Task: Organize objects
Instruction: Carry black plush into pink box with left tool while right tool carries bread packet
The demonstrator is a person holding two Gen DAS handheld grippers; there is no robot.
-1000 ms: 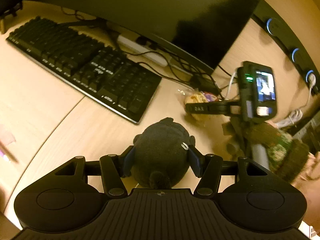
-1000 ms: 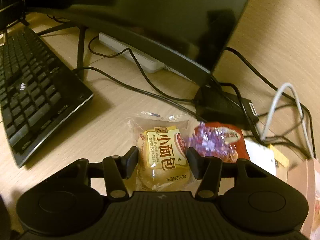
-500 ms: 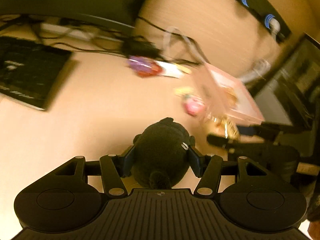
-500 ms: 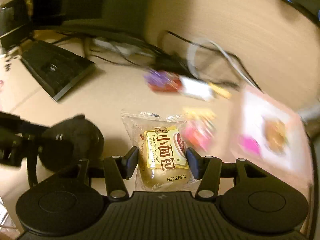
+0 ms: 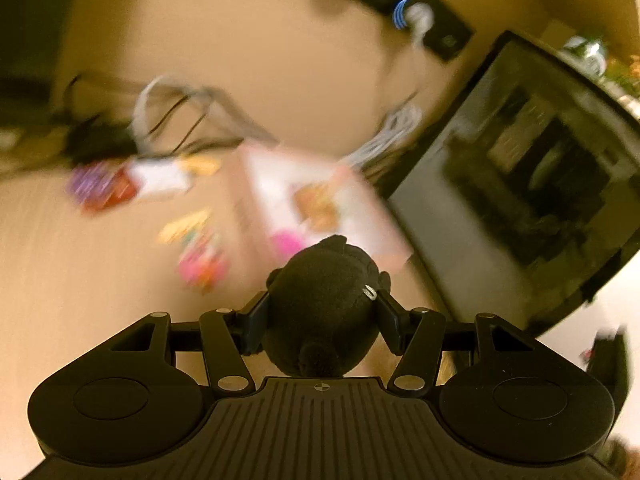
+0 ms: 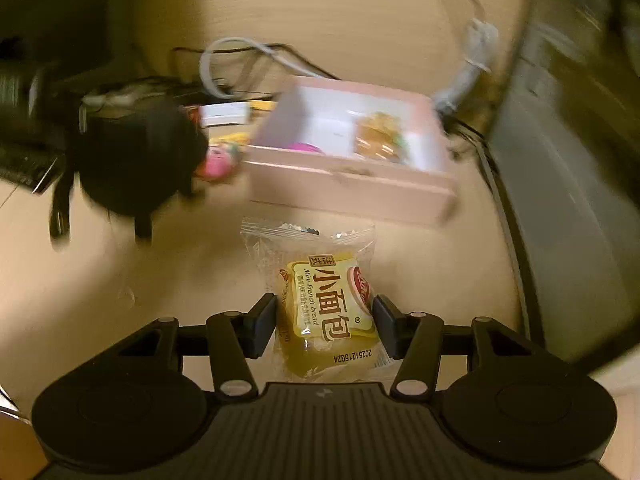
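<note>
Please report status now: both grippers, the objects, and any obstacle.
Left gripper shut on plush. Right gripper shut on bread. Pink box ahead, open, partly filled. Nothing seen blocking it.

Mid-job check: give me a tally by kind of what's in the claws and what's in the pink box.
plush toy: 1, in the left claw
bread packet: 1, in the right claw
pink box: 1
items in the box: 2, an orange-brown item and a pink item, both blurred
Total: 5
</note>
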